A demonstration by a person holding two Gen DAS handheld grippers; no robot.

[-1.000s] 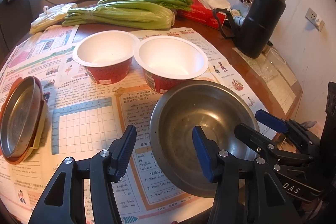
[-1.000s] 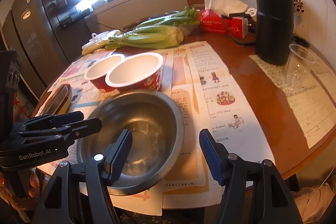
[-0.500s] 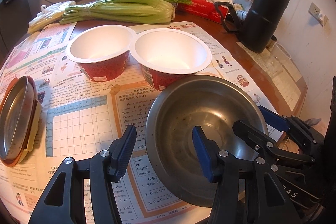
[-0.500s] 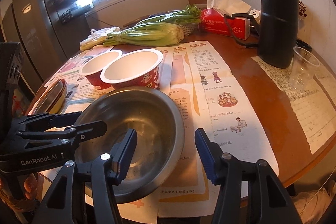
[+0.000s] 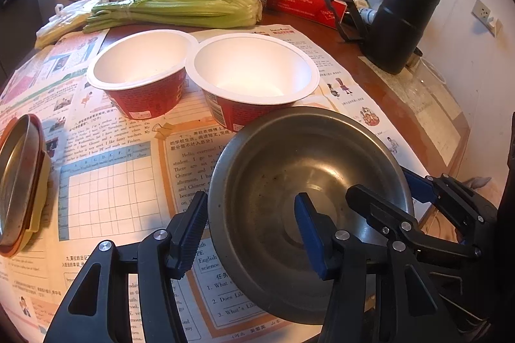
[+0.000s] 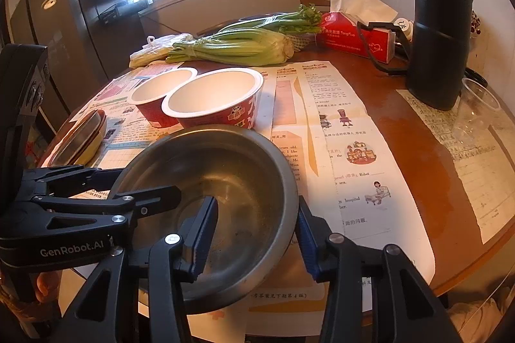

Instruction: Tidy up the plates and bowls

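Note:
A steel bowl (image 5: 309, 182) (image 6: 225, 182) sits at the table's near edge on newspaper. My left gripper (image 5: 251, 233) is open and straddles its left rim, one finger inside and one outside. My right gripper (image 6: 254, 233) is open and straddles its right rim the same way. Each gripper also shows in the other's view, the left (image 6: 106, 198) and the right (image 5: 415, 201). Two red paper bowls (image 5: 141, 76) (image 5: 254, 76) with white insides stand side by side behind it. Stacked plates (image 5: 19, 182) (image 6: 80, 137), steel on top, lie at the left edge.
Celery (image 5: 180, 5) lies across the back. A red tissue box (image 5: 305, 2), a tall black flask (image 5: 405, 11) and a clear plastic cup (image 6: 476, 108) stand at the back right. Newspaper (image 5: 106, 182) covers the round wooden table (image 6: 418, 150).
Both grippers have moved forward over the steel bowl's rim. The right gripper's fingers have narrowed around the rim. The bowl looms larger and appears slightly tilted.

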